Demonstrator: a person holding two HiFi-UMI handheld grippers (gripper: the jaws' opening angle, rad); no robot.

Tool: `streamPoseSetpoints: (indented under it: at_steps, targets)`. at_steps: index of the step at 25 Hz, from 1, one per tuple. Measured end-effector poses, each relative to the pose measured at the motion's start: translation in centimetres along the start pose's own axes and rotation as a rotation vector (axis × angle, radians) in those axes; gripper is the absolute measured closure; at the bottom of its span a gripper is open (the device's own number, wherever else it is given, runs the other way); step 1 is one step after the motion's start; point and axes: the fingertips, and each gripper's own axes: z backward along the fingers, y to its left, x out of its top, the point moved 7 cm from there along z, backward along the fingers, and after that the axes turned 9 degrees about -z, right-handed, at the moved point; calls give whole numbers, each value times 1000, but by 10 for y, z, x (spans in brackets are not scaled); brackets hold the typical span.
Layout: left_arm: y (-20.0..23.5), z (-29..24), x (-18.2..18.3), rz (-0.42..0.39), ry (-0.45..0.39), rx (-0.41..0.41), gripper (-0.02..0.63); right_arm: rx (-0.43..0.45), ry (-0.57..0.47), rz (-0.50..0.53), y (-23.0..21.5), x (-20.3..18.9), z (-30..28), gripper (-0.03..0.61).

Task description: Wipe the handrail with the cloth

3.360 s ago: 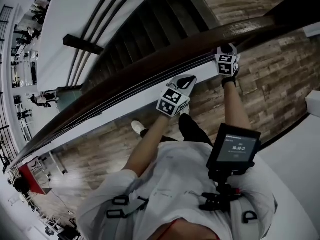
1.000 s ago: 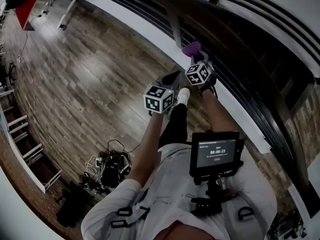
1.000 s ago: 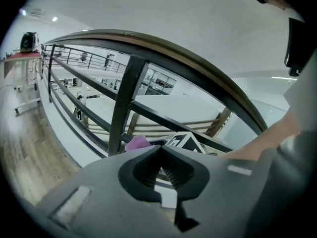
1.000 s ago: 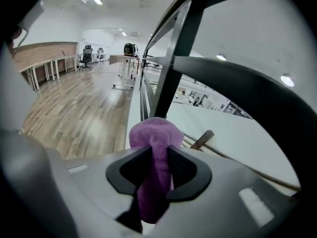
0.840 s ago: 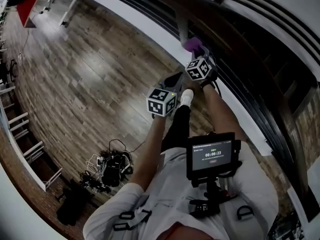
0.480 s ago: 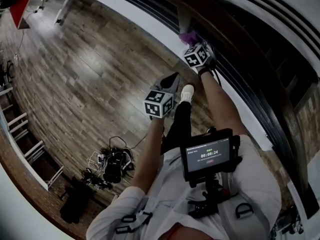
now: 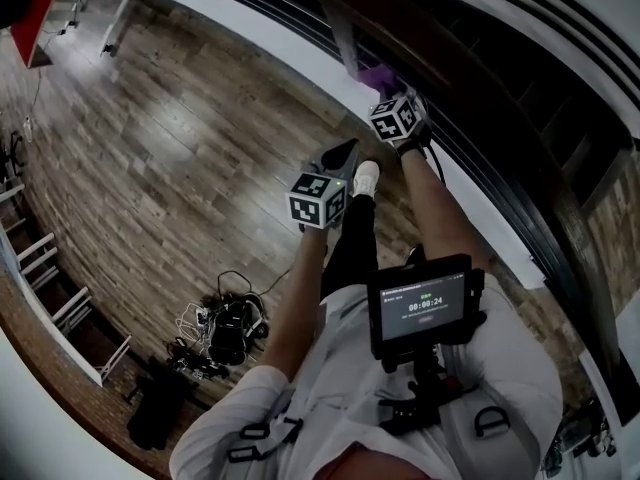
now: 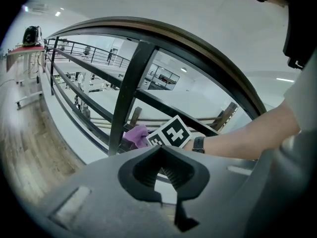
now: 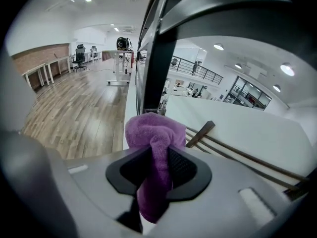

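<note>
In the head view, the right gripper (image 7: 385, 93) reaches toward the railing with a purple cloth (image 7: 378, 76) at its tip, close to a dark upright post (image 7: 340, 36) and lower than the brown handrail (image 7: 455, 63). The left gripper (image 7: 338, 156) hangs apart over the wooden floor (image 7: 170, 148). In the left gripper view, the left gripper (image 8: 160, 152) has its jaws pressed together with nothing between them. The cloth (image 8: 136, 134) shows as a small crumpled lump beside the post (image 8: 130, 93), under the curving handrail (image 8: 198, 48). In the right gripper view, the right gripper (image 9: 158, 155) pinches the cloth (image 9: 153, 128), a fuzzy terry fabric bunched above the jaws, its tail hanging down between them, just before the post (image 9: 163, 58).
</note>
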Motion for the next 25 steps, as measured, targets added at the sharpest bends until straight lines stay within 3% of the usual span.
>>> streamPoseSetpoints:
  at_steps: [12,20,25]
  targets:
    - [-75,-33,4,-99,32,-109,615,-66,41,-79,-38,-90,58,479]
    - [-130,-56,10,-157,68,-221,615,-136,77,-202,-66,-142,101,479]
    - [-160,-70,9,-207,96,-280,615,-125,110,-236,-82,-174,121,479]
